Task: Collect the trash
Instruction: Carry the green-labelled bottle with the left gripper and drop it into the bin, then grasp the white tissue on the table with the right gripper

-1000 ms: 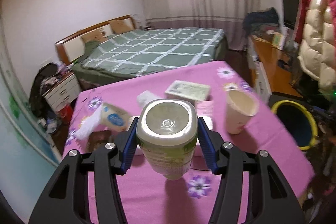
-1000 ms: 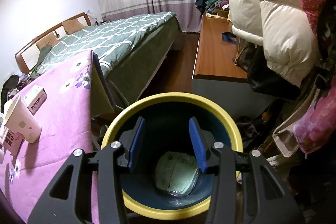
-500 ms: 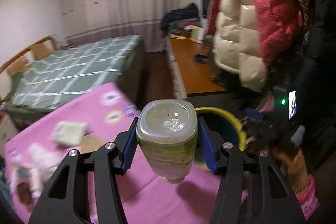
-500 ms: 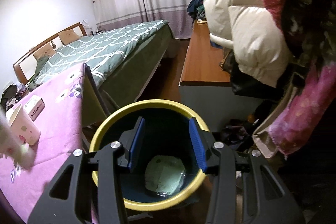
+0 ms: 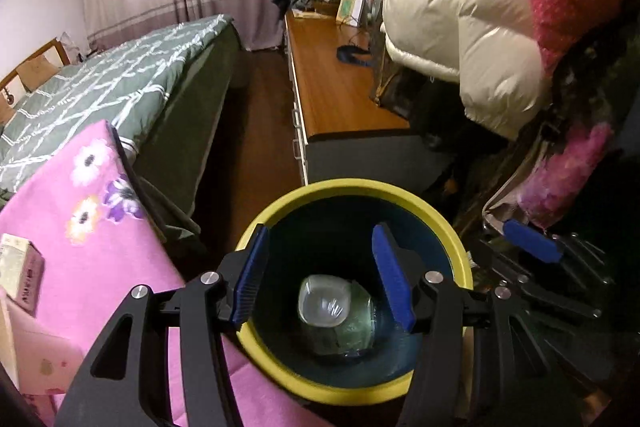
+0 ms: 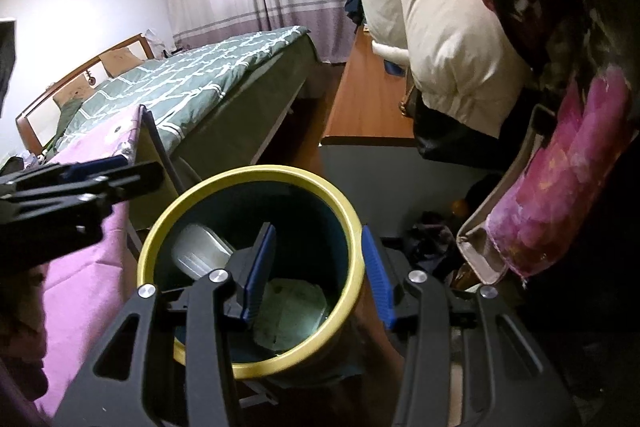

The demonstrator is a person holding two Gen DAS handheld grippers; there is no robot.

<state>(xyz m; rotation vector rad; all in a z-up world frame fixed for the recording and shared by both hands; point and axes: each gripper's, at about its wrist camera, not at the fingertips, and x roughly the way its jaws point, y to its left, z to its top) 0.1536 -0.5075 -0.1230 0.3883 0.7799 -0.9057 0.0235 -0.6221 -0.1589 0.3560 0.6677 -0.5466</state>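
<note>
A dark blue trash bin with a yellow rim [image 5: 360, 183] [image 6: 248, 171] stands on the floor beside the pink table. A clear bottle with a green label [image 5: 324, 301] [image 6: 200, 251] lies inside it, leaning on the inner wall above a flat green packet [image 6: 288, 311]. My left gripper [image 5: 320, 239] [image 6: 132, 171] hangs over the bin, open, with nothing between its pads. My right gripper [image 6: 318, 231] [image 5: 520, 239] is at the bin's right side. Its jaws are opening and straddle the rim there, one pad inside and one outside, without pressing on it.
The table with the pink flowered cloth [image 5: 100, 227] carries a small box [image 5: 20, 275] at the left. Behind it are a green checked bed [image 5: 120, 87] and a low wooden cabinet [image 5: 340, 87]. Puffy jackets [image 5: 460, 7] and a pink bag [image 5: 560, 179] crowd the right.
My left gripper swung from above the table to above the bin and let the bottle go; the bottle now lies in the bin. My right gripper shifted slightly and straddles the rim.
</note>
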